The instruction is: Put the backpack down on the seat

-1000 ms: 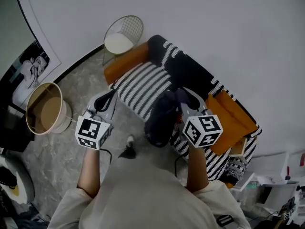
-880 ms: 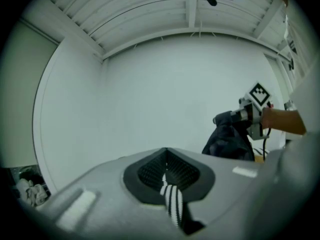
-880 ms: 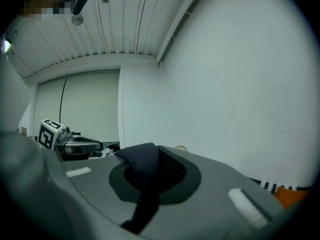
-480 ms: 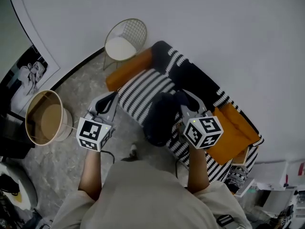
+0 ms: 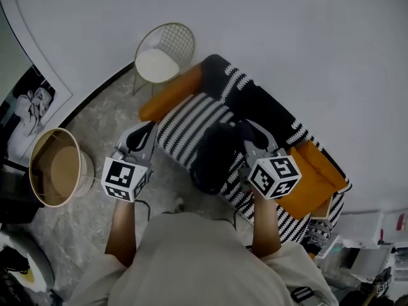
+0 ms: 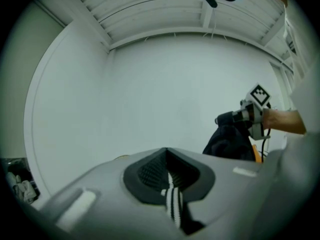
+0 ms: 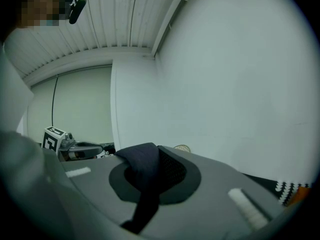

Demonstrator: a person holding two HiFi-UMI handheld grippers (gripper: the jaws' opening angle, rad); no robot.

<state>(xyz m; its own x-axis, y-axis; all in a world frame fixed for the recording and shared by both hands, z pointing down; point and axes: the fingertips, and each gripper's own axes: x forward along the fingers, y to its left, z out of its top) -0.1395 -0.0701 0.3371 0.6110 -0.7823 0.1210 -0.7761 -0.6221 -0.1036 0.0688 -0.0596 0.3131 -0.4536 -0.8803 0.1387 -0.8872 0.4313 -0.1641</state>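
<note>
holding the backpack [image 5: 212, 158] at the striped seat [image 5: 188, 116]

the right tool [image 5: 247, 134] is clamped tight on the backpack's dark strap [image 7: 142, 171]. the backpack hangs by the seat's front edge; whether it touches, i cannot tell. the left tool [image 5: 144, 136], jaws together and gripping nothing, is just left of the seat.

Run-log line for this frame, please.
right gripper: shut on backpack strap | backpack: hanging over striped sofa, not set down | left gripper: shut, empty
</note>
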